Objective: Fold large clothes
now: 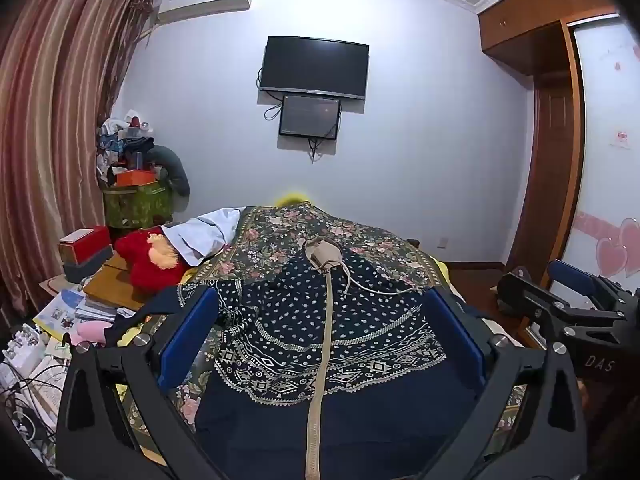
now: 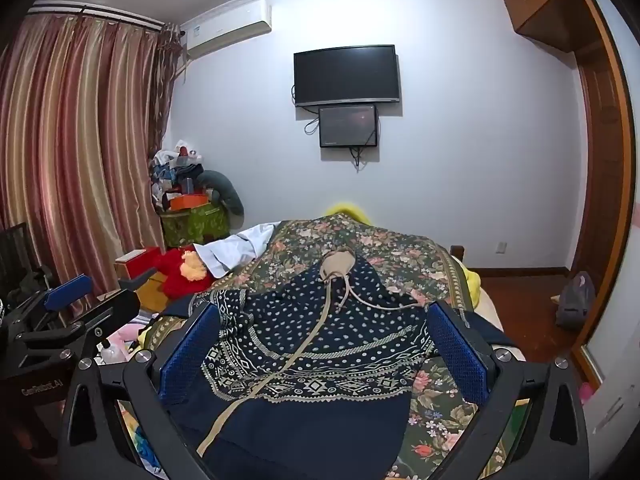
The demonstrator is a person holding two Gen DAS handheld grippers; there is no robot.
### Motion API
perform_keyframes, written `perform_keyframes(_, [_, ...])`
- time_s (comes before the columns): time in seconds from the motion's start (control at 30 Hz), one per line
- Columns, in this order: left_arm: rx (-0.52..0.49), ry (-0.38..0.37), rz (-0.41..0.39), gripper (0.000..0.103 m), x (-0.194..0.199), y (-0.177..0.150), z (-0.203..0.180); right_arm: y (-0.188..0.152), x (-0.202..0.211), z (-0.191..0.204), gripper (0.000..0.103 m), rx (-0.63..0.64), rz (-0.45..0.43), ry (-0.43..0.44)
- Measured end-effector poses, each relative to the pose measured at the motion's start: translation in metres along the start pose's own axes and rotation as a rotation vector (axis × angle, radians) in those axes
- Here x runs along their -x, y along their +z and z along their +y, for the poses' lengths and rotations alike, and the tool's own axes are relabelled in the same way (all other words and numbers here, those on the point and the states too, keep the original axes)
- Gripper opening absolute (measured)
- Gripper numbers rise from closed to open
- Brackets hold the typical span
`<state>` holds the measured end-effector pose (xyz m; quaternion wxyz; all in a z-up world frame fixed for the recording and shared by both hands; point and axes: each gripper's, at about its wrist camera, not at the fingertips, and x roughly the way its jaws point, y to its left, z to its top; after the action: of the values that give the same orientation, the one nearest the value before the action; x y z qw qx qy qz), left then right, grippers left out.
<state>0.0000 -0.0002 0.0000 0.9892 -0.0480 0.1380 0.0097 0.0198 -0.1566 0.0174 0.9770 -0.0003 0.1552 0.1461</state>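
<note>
A large navy hooded garment [image 1: 340, 340] with white dots, patterned bands and a beige zip strip lies spread on the floral bedspread [image 1: 288, 228]; its beige hood [image 1: 322, 254] points to the far end. It also shows in the right wrist view [image 2: 320, 344]. My left gripper [image 1: 324, 336] is open, its blue pads wide apart above the garment, holding nothing. My right gripper [image 2: 324, 344] is open and empty too, above the garment's right part. The right gripper shows at the edge of the left wrist view [image 1: 568, 300], and the left gripper at the left of the right wrist view [image 2: 80, 300].
A light blue shirt [image 1: 208, 232] and a red plush toy [image 1: 152, 260] lie at the bed's left. Boxes, books and cables [image 1: 72, 304] crowd the left side. A wardrobe [image 1: 560, 140] stands right; a TV [image 1: 314, 66] hangs on the far wall.
</note>
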Motion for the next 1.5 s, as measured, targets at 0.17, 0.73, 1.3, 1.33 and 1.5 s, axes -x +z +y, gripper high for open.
perform_keyframes(0.17, [0.009, 0.002, 0.011, 0.103, -0.004, -0.001, -0.002, 0.001, 0.0, 0.001, 0.103, -0.001, 0.002, -0.003])
perform_keyframes(0.73, [0.022, 0.007, 0.028, 0.103, -0.006, -0.007, 0.006, 0.0, 0.002, 0.006, 0.103, -0.001, -0.001, 0.0])
perform_keyframes(1.3, [0.038, 0.02, 0.032, 0.103, -0.007, -0.006, 0.009, 0.0, -0.002, 0.007, 0.103, 0.004, -0.002, 0.005])
perform_keyframes(1.33, [0.039, 0.022, 0.031, 0.103, -0.007, -0.005, 0.009, 0.0, -0.003, 0.007, 0.103, 0.003, -0.001, 0.006])
perform_keyframes(1.5, [0.047, 0.025, 0.03, 0.103, -0.007, -0.004, 0.01, 0.001, -0.003, 0.007, 0.103, 0.004, -0.001, 0.005])
